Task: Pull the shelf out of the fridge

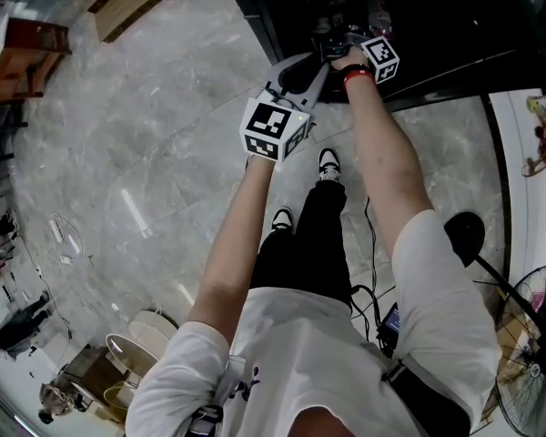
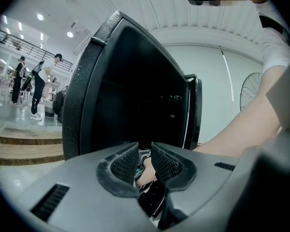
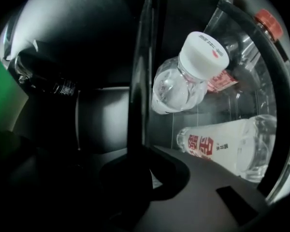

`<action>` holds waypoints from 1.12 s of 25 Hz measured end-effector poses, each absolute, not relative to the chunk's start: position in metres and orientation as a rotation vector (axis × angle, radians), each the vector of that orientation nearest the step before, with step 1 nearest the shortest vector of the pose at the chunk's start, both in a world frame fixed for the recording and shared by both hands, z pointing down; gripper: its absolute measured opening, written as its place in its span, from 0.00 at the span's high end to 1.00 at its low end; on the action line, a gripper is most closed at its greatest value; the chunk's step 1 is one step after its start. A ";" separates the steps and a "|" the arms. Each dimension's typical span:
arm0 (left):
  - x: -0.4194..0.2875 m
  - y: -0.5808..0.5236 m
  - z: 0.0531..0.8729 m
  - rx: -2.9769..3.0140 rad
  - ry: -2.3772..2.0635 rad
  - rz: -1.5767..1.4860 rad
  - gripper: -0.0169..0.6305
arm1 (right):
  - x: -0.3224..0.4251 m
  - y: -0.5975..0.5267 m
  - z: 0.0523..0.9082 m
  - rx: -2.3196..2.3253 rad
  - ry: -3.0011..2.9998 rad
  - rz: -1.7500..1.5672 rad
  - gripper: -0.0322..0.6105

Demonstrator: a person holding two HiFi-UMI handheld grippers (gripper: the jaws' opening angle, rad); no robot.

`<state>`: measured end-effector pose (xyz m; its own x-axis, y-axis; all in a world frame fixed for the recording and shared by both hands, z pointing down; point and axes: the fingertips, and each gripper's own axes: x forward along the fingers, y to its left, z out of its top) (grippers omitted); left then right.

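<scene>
large indoor hall, marble floor (image 1: 146,153), wooden steps (image 2: 29,148), bystanders (image 2: 38,87)

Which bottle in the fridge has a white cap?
The clear plastic bottle at the centre of the right gripper view, cap toward the camera. The clear bottle behind it has a red cap; the white-labelled bottle below shows no cap.

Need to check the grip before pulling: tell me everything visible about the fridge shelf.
The shelf shows in the right gripper view as a thin dark edge strip bordering a clear, glass-like pane, inside the dark fridge. It runs straight away from the right gripper, whose jaws are shut on that edge. Plastic water bottles lie just beside the pane.
</scene>
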<state>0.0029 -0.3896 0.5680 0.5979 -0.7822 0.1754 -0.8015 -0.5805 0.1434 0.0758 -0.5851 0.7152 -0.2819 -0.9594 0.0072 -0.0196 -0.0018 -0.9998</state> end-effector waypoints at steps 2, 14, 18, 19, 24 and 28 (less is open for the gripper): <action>0.004 -0.388 0.565 2.605 -1.314 0.135 0.83 | 0.077 -0.586 0.715 -1.072 1.435 -1.423 0.91; -0.001 -0.365 0.557 2.551 -1.302 0.160 0.83 | 0.076 -0.568 0.716 -1.054 1.442 -1.463 0.91; -0.006 -0.358 0.558 2.541 -1.305 0.170 0.83 | 0.076 -0.566 0.714 -1.054 1.444 -1.462 0.91; -0.008 -0.357 0.558 2.537 -1.310 0.165 0.83 | 0.075 -0.566 0.713 -1.053 1.444 -1.460 0.91; -0.011 -0.352 0.563 2.515 -1.315 0.154 0.83 | 0.076 -0.562 0.716 -1.063 1.452 -1.455 0.91; -0.007 -0.350 0.560 2.521 -1.302 0.161 0.83 | 0.073 -0.558 0.713 -1.053 1.449 -1.470 0.91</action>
<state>-0.0071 -0.3495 0.5601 0.5835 -0.7778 0.2336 -0.8113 -0.5451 0.2115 0.0729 -0.5581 0.7132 -0.3322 -0.9429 0.0244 -0.0111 -0.0220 -0.9997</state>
